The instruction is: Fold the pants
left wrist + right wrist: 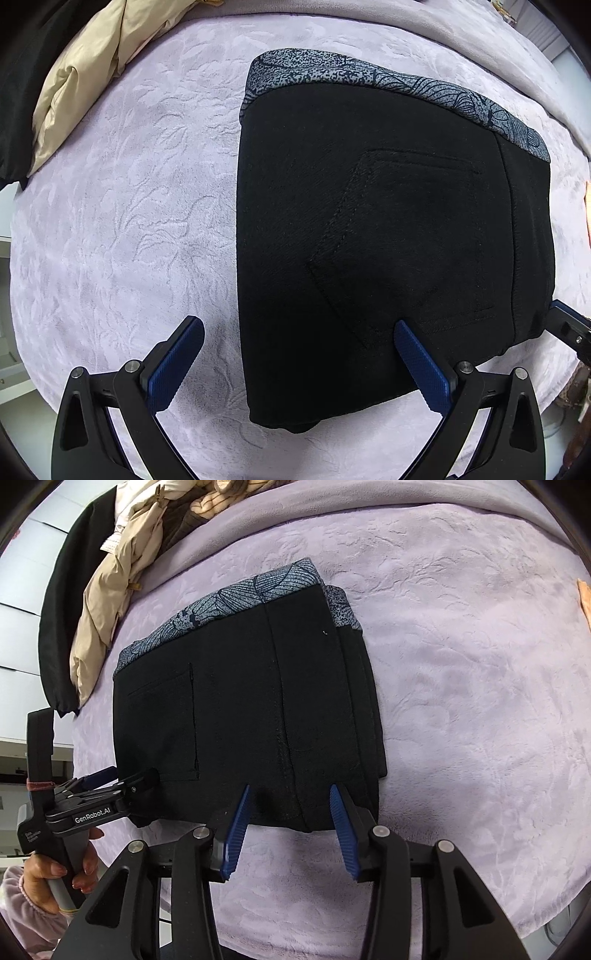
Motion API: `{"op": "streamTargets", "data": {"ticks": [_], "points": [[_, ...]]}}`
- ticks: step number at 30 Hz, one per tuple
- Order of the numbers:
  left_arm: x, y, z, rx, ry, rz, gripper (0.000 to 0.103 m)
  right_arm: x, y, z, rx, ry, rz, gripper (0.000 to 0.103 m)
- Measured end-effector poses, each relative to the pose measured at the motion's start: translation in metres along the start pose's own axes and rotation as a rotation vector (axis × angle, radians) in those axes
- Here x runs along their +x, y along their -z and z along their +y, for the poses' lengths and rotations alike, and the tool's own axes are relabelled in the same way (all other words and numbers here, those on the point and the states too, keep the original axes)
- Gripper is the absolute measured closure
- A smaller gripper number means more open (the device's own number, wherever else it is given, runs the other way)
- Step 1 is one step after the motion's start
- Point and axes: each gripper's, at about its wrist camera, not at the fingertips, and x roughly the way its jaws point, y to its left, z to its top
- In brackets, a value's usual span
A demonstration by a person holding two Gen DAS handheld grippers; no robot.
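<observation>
Both grippers hang over the bed with their blue pads apart and nothing between them. On the left gripper [299, 363] the pads stand wide. White letters on its side read "GenRobot.AI". A hand [55, 871] in a pink sleeve [22, 912] holds its handle. On the right gripper [288, 830] the pads stand half open at the near edge of the folded black pants [376, 240]. These lie flat on the purple blanket [480, 701], patterned waistband [369, 79] at the far side. Beige and black clothes [77, 77] are piled far left.
</observation>
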Motion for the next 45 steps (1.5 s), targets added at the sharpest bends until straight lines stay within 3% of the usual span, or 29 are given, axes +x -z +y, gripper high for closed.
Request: {"op": "streamTargets", "data": {"ticks": [3,5,17,27,32,43,45], "points": [[0.001,0.0,0.006,-0.004,0.014,0.011,0.0,-0.004,-0.001,-0.002,-0.013,-0.02,-0.006,0.051],[0.0,-0.001,0.008,-0.003,0.014,0.014,0.0,-0.006,0.0,-0.004,-0.012,-0.026,-0.005,0.043],[0.01,-0.012,0.003,0.004,0.012,0.025,0.0,-0.008,-0.003,-0.031,0.062,-0.038,0.003,0.042],[0.007,-0.017,0.015,-0.003,0.061,0.026,0.0,-0.004,0.0,-0.055,0.11,-0.072,0.024,0.041],[-0.006,-0.027,0.029,0.01,0.106,-0.03,0.0,-0.006,-0.002,-0.067,0.12,-0.123,0.034,0.03],[-0.003,-0.066,0.066,-0.038,0.264,-0.061,0.0,0.007,-0.027,-0.075,0.126,-0.269,0.07,0.029],[0.0,-0.072,0.075,-0.038,0.298,-0.055,0.0,0.012,-0.033,-0.077,0.119,-0.289,0.081,0.023]]}}
